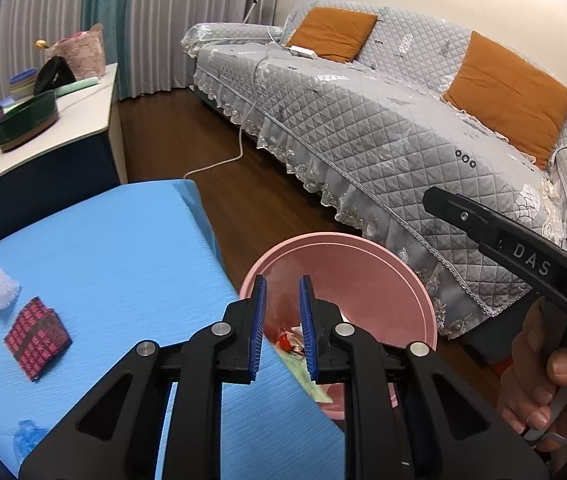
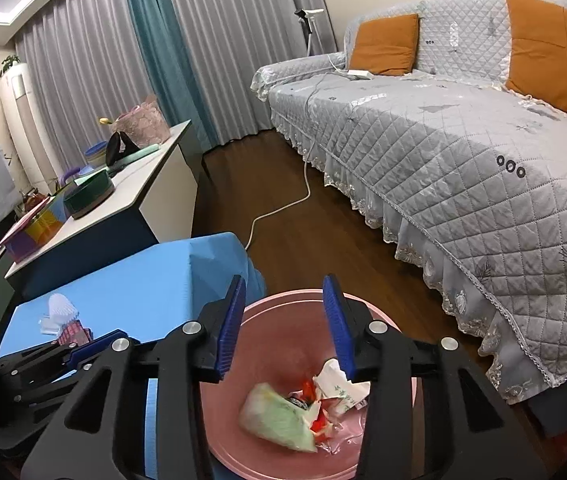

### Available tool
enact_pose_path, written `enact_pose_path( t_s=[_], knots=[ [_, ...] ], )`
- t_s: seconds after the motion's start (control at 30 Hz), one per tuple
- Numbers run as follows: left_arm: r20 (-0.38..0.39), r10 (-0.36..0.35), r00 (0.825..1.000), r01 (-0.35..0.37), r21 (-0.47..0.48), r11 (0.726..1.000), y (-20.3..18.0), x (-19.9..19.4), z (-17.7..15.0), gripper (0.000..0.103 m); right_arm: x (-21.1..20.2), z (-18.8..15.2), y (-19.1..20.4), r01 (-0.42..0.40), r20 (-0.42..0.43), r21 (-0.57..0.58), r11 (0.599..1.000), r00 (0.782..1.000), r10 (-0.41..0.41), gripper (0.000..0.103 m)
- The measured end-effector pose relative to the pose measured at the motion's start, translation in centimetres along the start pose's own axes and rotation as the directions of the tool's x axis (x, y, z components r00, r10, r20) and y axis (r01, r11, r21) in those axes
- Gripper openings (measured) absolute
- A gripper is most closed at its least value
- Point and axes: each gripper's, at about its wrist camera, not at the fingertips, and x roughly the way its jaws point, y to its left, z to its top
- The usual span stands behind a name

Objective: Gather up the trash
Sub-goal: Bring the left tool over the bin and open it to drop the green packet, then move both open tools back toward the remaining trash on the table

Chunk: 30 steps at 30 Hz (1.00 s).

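We see the trash [image 2: 303, 412], crumpled wrappers and paper, lying inside the pink bin [image 2: 275, 308] on the floor between the blue table [image 1: 123, 248] and the sofa [image 1: 363, 132]. Our right gripper [image 2: 285, 324] hangs over the bin, jaws parted and empty. Our left gripper [image 1: 282, 316] sits at the table edge, jaws slightly apart, gripping nothing. A red packet [image 1: 37, 338] lies on the table.
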Motion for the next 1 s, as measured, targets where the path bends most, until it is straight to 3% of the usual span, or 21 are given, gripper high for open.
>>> enact_pose_path(
  t_s=[0.33, 0.67, 1.0],
  knots=[
    [0.057, 0.044, 0.997, -0.043, -0.030, 0.999, 3.1, -4.4, 0.8, 0.017, -0.2, 0.0, 1.4, -0.028, 0.001, 0.005, 1.000, 1.000, 0.028, 0.042],
    [0.103, 0.107, 0.989, -0.101, -0.063, 0.993, 7.1, -8.4, 0.5, 0.017, -1.0, -0.6, 5.0, -0.048, 0.045, -0.069, 0.996, 0.998, 0.051, 0.042],
    [0.130, 0.227, 0.965, -0.211, -0.125, 0.969, 14.9, -12.7, -0.7, 0.017, -0.9, -1.1, 8.5, -0.082, 0.041, -0.115, 0.990, 0.995, 0.087, 0.042]
  ],
)
